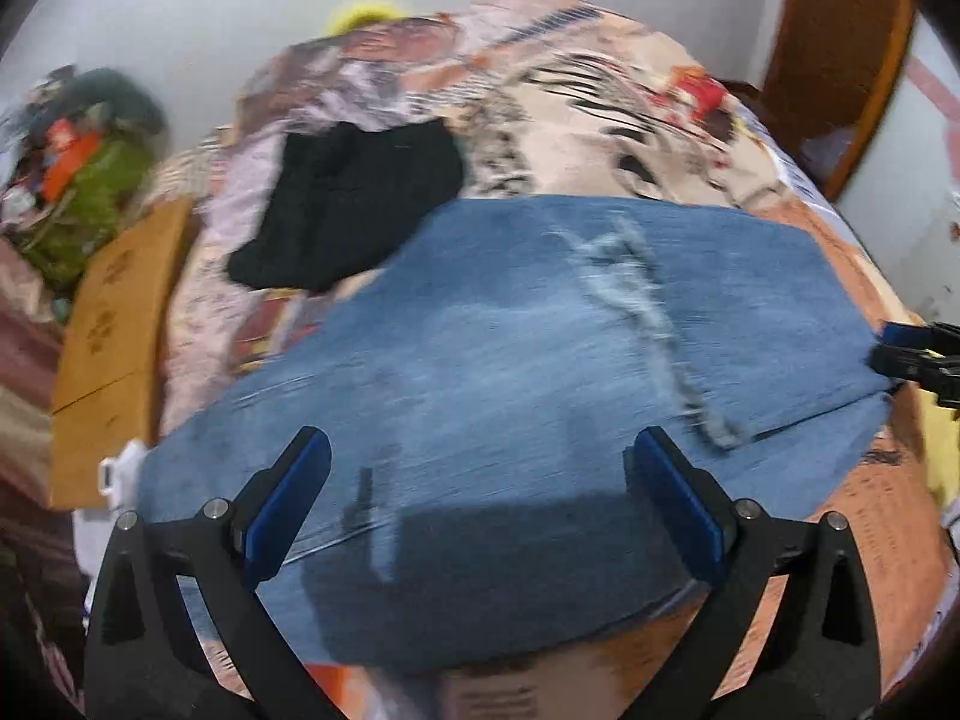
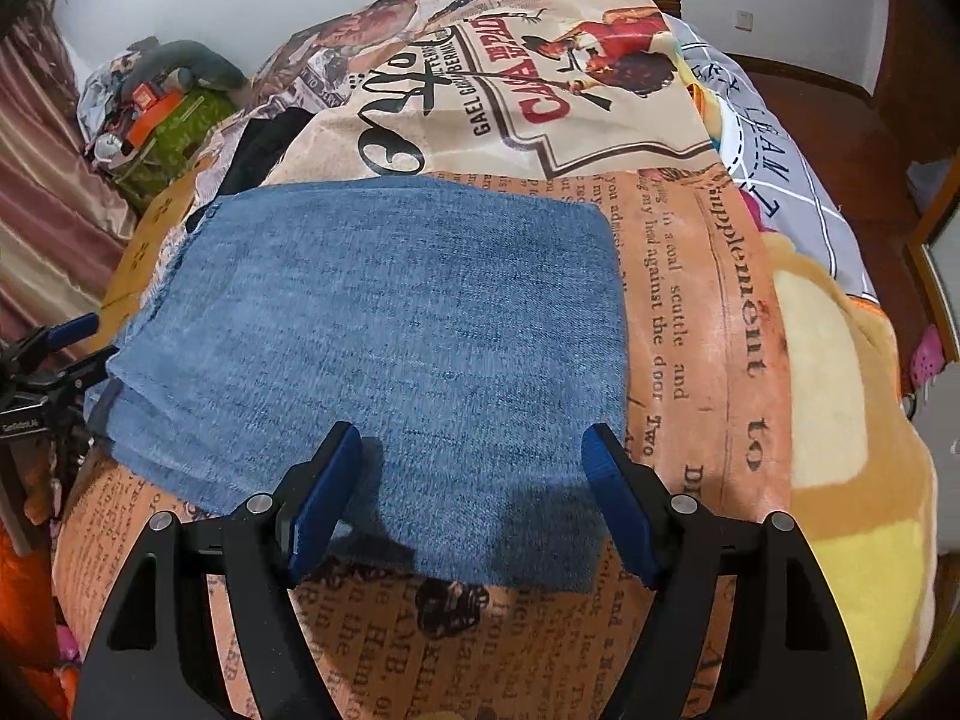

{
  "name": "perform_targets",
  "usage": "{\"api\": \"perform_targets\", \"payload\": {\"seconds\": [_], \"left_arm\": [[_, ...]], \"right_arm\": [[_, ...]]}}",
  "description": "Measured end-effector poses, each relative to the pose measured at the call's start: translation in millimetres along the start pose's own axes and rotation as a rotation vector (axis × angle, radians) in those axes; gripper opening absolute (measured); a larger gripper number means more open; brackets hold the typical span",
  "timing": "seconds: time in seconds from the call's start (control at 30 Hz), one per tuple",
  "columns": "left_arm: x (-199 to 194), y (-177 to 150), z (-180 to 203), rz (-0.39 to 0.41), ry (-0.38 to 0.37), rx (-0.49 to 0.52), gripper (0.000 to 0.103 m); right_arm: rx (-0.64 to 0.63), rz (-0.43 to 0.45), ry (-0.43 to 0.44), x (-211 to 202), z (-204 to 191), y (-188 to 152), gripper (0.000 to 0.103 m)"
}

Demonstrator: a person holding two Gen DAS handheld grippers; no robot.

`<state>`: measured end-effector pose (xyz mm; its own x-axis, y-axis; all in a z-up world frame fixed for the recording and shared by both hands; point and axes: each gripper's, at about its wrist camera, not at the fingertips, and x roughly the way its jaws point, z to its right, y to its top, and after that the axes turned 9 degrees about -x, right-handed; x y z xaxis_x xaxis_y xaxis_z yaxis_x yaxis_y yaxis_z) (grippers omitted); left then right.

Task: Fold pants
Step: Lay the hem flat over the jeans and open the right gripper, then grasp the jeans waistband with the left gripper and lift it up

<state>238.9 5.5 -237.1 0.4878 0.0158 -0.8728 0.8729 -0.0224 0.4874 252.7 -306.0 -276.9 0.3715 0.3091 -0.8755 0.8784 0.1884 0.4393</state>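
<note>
The blue denim pants (image 1: 510, 360) lie folded flat on the printed bedspread (image 1: 600, 108); they also show in the right wrist view (image 2: 390, 330) as a neat rectangle with layered edges at the left. My left gripper (image 1: 480, 462) is open and empty, just above the near edge of the denim. My right gripper (image 2: 474, 450) is open and empty over the denim's near edge. The right gripper's tips (image 1: 918, 354) show at the right edge of the left view. The left gripper (image 2: 54, 360) shows at the left edge of the right view.
A black garment (image 1: 354, 204) lies on the bed beyond the pants. A cardboard box (image 1: 114, 336) and a pile of clutter (image 1: 84, 162) stand at the left. A yellow plush toy (image 2: 852, 420) lies at the right. A wooden door (image 1: 840, 48) is at the far right.
</note>
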Motion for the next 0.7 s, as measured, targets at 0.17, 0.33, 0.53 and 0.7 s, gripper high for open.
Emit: {"api": "perform_targets", "payload": {"seconds": [0.17,0.33,0.53,0.7], "left_arm": [[-25,-6,-61,0.076,-0.008,-0.197,0.102],[-46,-14,-115,0.172,0.054,-0.345,0.102],[-42,-39,-161,0.134,0.103,-0.441,0.102],[-21,-70,-199,0.014,0.030,-0.566,0.102]], "right_arm": [[-0.045,0.029,0.004,-13,-15,11,0.073],[-0.116,0.111,0.016,-30,-47,36,0.073],[-0.179,0.164,0.072,-23,-93,60,0.074],[-0.218,0.094,0.103,11,-120,64,0.074]]}}
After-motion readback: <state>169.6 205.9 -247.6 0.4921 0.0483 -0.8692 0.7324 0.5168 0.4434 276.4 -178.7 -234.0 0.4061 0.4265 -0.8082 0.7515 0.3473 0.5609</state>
